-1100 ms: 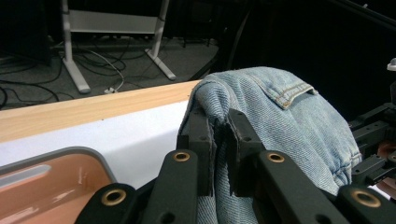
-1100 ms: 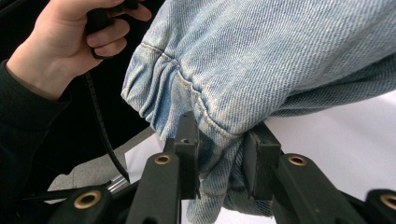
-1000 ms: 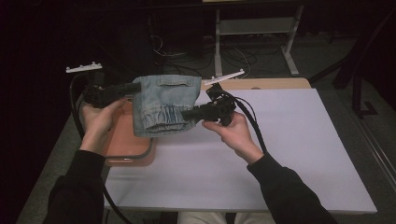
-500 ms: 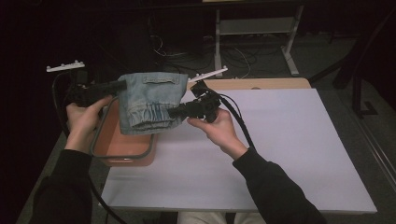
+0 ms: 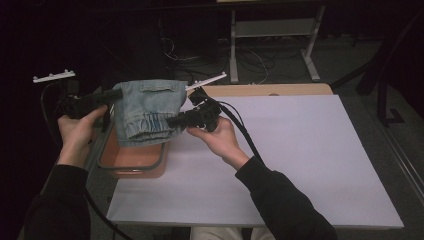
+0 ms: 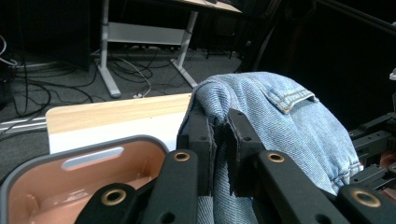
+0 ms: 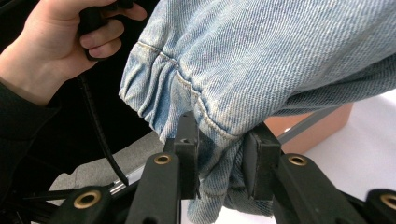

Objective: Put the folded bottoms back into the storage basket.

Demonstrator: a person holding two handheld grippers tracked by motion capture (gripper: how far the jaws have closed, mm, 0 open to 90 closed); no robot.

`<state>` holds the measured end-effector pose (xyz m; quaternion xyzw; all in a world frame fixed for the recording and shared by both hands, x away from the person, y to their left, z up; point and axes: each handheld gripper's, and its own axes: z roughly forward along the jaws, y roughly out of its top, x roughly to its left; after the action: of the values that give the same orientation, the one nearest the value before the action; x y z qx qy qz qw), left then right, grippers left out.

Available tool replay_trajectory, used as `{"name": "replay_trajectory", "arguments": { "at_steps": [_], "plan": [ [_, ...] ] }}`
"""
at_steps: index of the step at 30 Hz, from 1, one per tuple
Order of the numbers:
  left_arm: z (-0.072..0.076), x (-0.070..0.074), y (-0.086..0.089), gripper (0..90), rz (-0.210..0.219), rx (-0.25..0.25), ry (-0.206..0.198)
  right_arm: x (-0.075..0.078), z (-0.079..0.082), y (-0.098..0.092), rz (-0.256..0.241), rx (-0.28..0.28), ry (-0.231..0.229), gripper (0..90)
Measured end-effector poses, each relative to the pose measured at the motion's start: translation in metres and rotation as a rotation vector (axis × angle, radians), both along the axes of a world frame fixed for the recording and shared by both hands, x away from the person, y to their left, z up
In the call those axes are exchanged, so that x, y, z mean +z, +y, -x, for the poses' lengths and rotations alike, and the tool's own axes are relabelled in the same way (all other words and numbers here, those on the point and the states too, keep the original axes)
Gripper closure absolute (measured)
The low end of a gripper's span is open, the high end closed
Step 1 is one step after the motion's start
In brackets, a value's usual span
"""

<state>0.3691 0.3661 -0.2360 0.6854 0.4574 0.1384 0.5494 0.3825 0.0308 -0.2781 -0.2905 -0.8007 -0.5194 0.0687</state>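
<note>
Faded blue denim garment, folded, with a flap pocket and gathered hem, is held aloft over the terracotta bin at the worktop's left edge, apparently for lowering in. Left gripper and right gripper jaws are clamped on opposite folds, keeping it spread.

Right tongs rise from bottom edge, jaws clamped on bunched hem of denim garment. Elastic-gathered cuff hangs left of jaws. Garment drapes from above, spreading right of tongs. Left of garment: hand gripping black handle, black cable trailing down below it. Right of tongs, behind garment: orange container on white table.
</note>
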Motion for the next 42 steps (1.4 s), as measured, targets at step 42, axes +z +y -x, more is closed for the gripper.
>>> {"name": "replay_trajectory", "arguments": {
  "at_steps": [42],
  "plan": [
    [-0.027, -0.077, 0.06, 82.1, 0.029, 0.131, 0.124, -0.066, -0.023, 0.08, 0.059, -0.019, 0.088, 69.9]
  ]
}}
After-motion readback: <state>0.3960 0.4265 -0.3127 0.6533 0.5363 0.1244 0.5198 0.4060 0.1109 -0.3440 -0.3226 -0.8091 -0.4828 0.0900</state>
